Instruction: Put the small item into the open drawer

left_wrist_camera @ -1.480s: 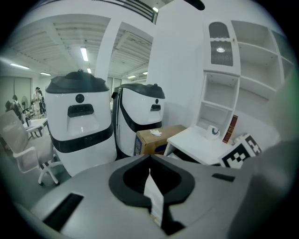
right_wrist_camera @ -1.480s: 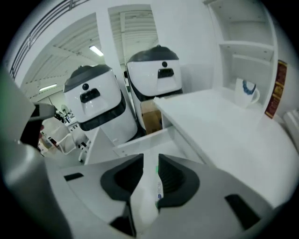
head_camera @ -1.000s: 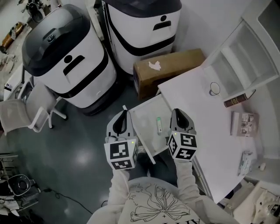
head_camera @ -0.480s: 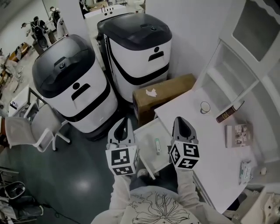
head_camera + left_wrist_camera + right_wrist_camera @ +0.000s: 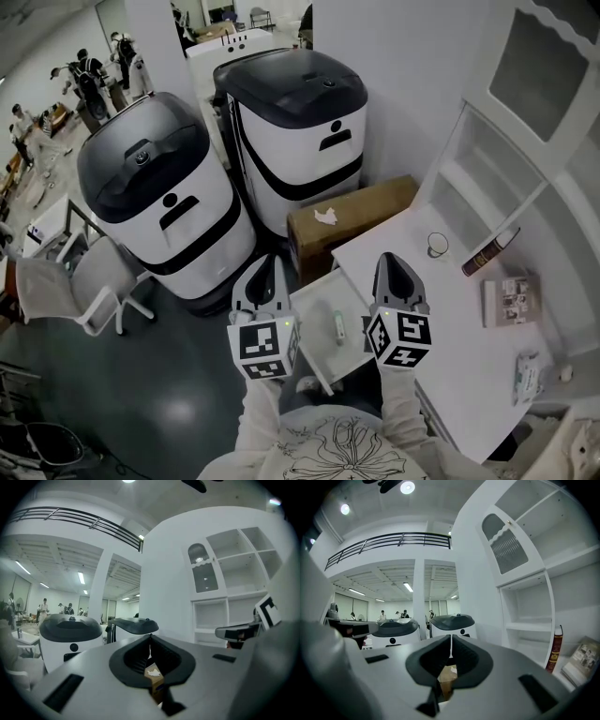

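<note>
Head view: small item (image 5: 337,326) lies inside the open drawer (image 5: 316,321) at the desk's (image 5: 450,328) left edge, between left gripper (image 5: 267,262) and right gripper (image 5: 390,262). Left gripper view: jaws closed, empty. Right gripper view: jaws closed, empty.

Left grey two-jaw tool (image 5: 265,263) and right grey two-jaw tool (image 5: 389,262) side by side, pointing forward, jaws together, nothing gripped

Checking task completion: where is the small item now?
Head view: the small item lies in the open drawer, between the left gripper and right gripper.
</note>
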`<action>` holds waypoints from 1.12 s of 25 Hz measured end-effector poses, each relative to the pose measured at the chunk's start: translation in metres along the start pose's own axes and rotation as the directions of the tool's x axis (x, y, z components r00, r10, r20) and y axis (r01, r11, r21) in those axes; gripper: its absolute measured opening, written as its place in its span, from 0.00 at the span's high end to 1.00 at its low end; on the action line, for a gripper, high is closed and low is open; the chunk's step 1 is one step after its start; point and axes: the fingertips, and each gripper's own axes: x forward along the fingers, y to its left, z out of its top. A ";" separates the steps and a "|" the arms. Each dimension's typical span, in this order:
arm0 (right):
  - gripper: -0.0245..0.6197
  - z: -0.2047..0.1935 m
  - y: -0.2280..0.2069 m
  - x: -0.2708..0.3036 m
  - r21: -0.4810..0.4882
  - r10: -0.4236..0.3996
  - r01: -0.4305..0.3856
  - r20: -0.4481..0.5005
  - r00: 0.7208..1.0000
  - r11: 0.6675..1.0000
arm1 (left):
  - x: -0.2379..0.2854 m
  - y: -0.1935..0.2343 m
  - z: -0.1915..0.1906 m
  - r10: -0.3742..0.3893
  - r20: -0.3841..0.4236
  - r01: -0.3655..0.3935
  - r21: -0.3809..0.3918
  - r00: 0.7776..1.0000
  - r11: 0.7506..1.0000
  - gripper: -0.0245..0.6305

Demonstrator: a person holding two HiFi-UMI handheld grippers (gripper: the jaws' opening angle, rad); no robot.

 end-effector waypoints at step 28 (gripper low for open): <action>0.95 0.004 0.007 -0.008 -0.017 0.013 -0.013 0.021 1.000 1.000 | -0.010 -0.004 0.000 -0.002 0.008 0.002 0.004 1.000 1.000 0.95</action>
